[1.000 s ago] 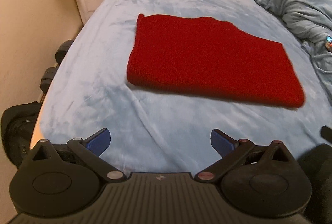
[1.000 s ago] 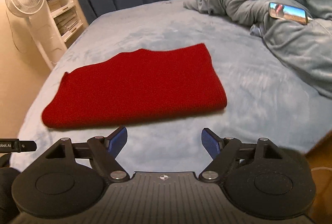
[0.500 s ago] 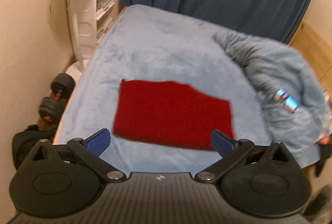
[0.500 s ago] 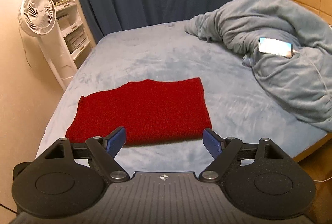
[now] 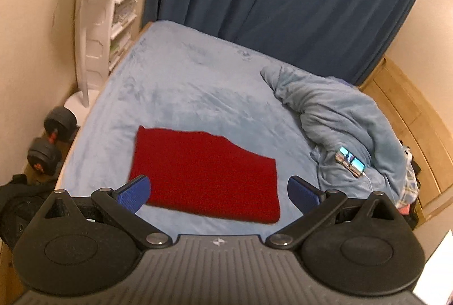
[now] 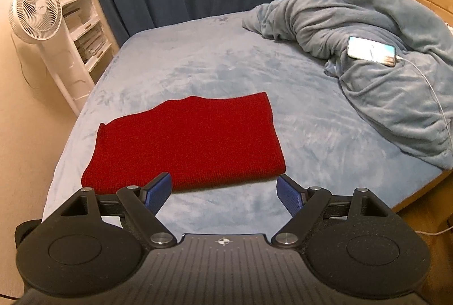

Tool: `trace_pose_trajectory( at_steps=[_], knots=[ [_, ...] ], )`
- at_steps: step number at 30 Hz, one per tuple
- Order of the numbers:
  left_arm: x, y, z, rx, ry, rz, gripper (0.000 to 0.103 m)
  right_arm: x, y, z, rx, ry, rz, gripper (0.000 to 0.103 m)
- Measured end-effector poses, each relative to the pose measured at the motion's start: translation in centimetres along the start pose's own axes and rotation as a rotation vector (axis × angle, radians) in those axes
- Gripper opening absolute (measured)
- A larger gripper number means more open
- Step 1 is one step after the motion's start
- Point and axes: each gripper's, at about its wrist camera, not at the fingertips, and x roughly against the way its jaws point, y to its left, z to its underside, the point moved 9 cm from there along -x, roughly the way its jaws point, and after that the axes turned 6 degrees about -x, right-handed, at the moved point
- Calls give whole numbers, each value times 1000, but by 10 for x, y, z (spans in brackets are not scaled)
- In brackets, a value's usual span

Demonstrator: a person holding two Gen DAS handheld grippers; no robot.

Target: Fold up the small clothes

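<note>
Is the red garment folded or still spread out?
Folded: the red garment lies as a compact rectangle on the bed, with a doubled, rounded near edge.

One red folded garment [image 5: 203, 174] on the bed [image 5: 181, 90], just the one. One rumpled blue blanket [image 6: 376, 50], and one phone [image 6: 371, 51] lying on it. One white fan [image 6: 35, 12], one white shelf unit [image 6: 82, 19]. Two grippers up: left [image 5: 218, 191], right [image 6: 223, 191]. One dumbbell [image 5: 52, 141] on the floor, two weight ends.

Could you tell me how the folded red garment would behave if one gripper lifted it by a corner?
The red garment looks like soft knit, so it would probably droop and unfold. Lying flat on the plush bed cover, it likely drags rather than slides.
</note>
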Motion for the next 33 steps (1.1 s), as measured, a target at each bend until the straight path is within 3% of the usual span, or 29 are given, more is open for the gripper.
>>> trace_pose_trajectory(
  at_steps=[2, 12, 26, 30, 33],
  knots=[
    [3, 4, -5, 8, -32, -3, 103, -1, 1, -1, 13, -6, 4, 82],
    [-15, -2, -7, -14, 18, 7, 103, -13, -1, 4, -3, 23, 1, 82],
    [-34, 4, -12, -1, 20, -13, 103, -34, -11, 10, -31, 74, 16, 82],
    [-50, 8, -10, -29, 26, -35, 103, -48, -17, 13, -57, 87, 20, 82],
    [-84, 20, 4, -15, 81, -40, 103, -69, -26, 14, -133, 91, 0, 83]
  ],
)
